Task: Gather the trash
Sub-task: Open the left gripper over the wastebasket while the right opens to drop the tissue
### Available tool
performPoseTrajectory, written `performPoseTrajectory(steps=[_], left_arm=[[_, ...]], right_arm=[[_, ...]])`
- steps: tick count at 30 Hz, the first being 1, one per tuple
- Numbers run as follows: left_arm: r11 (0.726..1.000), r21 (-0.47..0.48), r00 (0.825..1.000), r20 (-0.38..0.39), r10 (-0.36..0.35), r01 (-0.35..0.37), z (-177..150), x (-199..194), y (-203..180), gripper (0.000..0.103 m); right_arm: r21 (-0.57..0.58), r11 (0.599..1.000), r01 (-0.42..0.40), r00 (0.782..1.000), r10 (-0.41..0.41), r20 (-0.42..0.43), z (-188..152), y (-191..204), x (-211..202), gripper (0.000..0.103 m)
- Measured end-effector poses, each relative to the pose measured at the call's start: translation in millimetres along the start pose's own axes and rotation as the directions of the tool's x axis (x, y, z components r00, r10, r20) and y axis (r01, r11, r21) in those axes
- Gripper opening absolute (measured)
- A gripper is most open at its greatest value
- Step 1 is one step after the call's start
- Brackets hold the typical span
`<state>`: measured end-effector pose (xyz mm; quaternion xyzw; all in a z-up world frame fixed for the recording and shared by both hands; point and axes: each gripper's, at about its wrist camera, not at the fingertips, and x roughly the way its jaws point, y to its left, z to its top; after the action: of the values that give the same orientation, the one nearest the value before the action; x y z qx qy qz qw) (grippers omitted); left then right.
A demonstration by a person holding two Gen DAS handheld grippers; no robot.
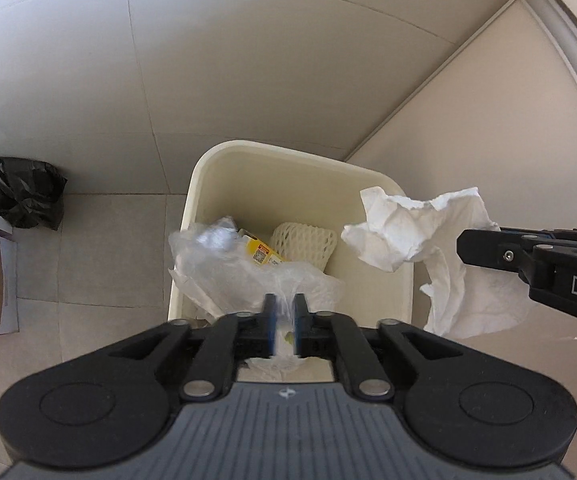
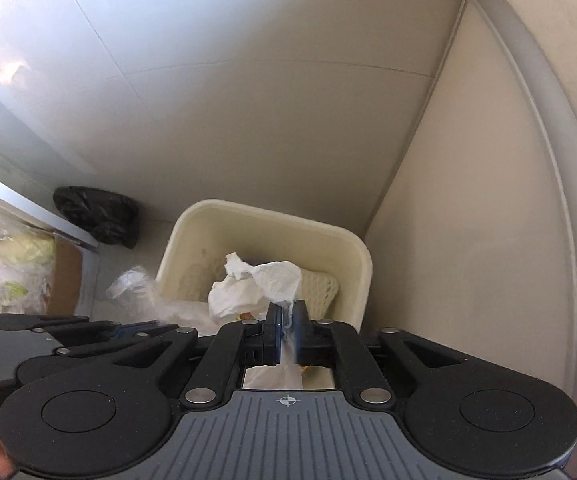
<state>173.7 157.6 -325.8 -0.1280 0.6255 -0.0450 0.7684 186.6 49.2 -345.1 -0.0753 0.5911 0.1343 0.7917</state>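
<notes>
Both grippers are hanging over the cream bin (image 1: pixel 224 152), which is standing on the floor in a corner. This looks like the drop-off step of collecting trash.

The left gripper (image 1: pixel 284 308) is pointing down into the bin. Its fingers are standing a small way apart, with thin clear plastic (image 1: pixel 224 268) running between them. The plastic is spreading out toward 10 o'clock from the fingers, and part of it is draping over the bin's left rim. Whether the pads are pinching it cannot be told.

The right gripper (image 2: pixel 287 312) is also opened just a crack, with a white paper tissue (image 2: pixel 248 284) caught between its fingers. In the left camera, the tissue is at 3 o'clock from the bin's middle, hanging over the right rim. It is crumpled, with its long side hanging mostly up and down.

Next, both likely need to open wider, and the tissue should move farther over the bin's middle first.
</notes>
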Motion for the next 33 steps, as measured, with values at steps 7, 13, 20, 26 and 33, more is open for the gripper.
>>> performPoseTrajectory(steps=[7,13,20,26,33], left_arm=[[0.999,0.031,1.000,-0.002,0.015,-0.014,-2,-5,-6,0.036],[0.999,0.048,1.000,0.001,0.022,-0.022,-3,-11,-8,0.048],[0.997,0.067,0.999,0.021,0.026,-0.027,-3,-18,-10,0.065],[0.995,0.089,0.999,0.040,0.031,-0.034,-5,-31,-11,0.080],[0.997,0.066,0.997,0.058,0.040,-0.044,-10,-52,-8,0.090]], right_arm=[[0.026,1.000,-0.017,1.000,0.017,0.005,0,-4,-7,0.048],[0.032,0.999,-0.026,1.000,0.026,0.008,0,-6,-10,0.057],[0.033,0.999,-0.037,0.999,0.036,0.013,4,-9,-21,0.063],[0.030,0.997,-0.065,0.997,0.064,0.047,5,-6,-37,0.070],[-0.021,0.996,-0.084,0.992,0.085,0.092,1,7,-60,0.077]])
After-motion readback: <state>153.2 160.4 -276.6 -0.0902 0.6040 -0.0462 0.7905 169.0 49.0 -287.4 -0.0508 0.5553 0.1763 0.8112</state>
